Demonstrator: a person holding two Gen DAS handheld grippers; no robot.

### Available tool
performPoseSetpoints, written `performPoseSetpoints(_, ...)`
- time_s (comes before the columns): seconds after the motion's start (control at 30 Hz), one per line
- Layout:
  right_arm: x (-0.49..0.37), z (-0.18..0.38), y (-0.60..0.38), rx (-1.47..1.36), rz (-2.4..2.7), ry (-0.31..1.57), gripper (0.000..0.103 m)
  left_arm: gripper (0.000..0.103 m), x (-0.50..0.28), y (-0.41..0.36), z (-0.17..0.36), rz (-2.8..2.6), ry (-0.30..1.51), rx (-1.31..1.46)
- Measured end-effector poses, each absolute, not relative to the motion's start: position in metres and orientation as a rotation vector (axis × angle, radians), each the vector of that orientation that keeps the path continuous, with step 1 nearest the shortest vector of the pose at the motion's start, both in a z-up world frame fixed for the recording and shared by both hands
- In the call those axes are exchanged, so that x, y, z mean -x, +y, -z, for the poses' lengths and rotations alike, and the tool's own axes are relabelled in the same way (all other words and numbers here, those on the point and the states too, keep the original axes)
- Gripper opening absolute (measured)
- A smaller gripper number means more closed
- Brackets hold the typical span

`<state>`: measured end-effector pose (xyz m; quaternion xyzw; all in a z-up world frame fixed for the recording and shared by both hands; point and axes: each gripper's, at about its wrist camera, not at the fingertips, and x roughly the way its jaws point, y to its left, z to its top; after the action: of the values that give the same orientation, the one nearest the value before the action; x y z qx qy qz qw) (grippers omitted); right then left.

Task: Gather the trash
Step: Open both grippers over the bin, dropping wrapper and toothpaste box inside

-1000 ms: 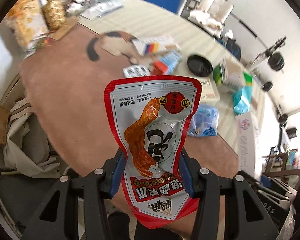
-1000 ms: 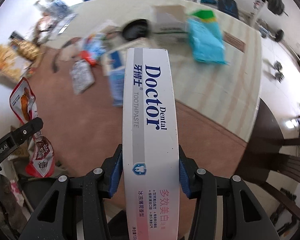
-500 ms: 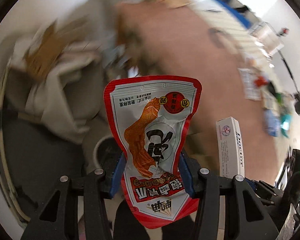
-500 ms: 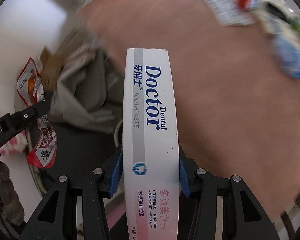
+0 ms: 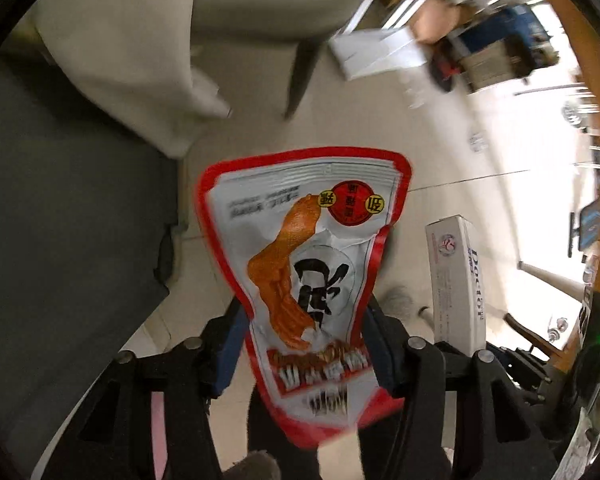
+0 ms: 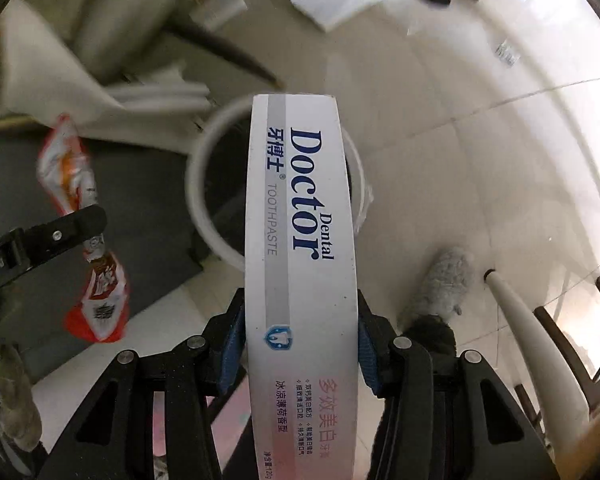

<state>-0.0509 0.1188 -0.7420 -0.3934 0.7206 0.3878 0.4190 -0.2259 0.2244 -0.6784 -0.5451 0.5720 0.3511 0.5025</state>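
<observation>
In the left wrist view, a red and white snack packet (image 5: pixel 308 280) is clamped between the fingers of the left gripper (image 5: pixel 306 344) above a pale tiled floor (image 5: pixel 440 140); a toothpaste box (image 5: pixel 456 280) is seen to its right.

In the right wrist view, the toothpaste box (image 6: pixel 302 264) is clamped by the right gripper (image 6: pixel 302 340), held over a white bin (image 6: pixel 198 196). The packet (image 6: pixel 80 208) is seen at left, beside a dark mat (image 6: pixel 148 208).

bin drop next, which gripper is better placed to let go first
Right, probably. Its toothpaste box points straight over the white bin rim. The left gripper holds the snack pouch off to the bin's side, above the dark mat.
</observation>
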Motion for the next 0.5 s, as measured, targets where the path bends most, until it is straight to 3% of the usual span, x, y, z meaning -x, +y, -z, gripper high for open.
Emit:
performPoseSetpoints(0.1, 0.058, 0.791, 0.119, 1.029, -0.954, 1.863, 0.052, 0.065, 0.228, 0.228, 0.713, -0.852, 1.409, 1.322)
performPoseSetpoints(0.13, 0.065, 0.799, 0.118, 1.038, -0.951, 1.863, 0.055, 0.083, 0.232, 0.229, 0.719, -0.857, 1.405, 1.321)
performPoseSetpoints(0.17, 0.064, 0.806, 0.117, 1.046, -0.945, 1.857, 0.068, 0.095, 0.234, 0.23, 0.724, -0.869, 1.406, 1.316)
performPoseSetpoints(0.27, 0.057, 0.811, 0.117, 1.04, -0.943, 1.814, 0.097, 0.097, 0.244, 0.229, 0.724, -0.899, 1.403, 1.299)
performPoseSetpoints(0.5, 0.056, 0.775, 0.126, 1.091, -0.926, 1.609, 0.1, 0.097, 0.253, 0.221, 0.699, -1.025, 1.411, 1.121)
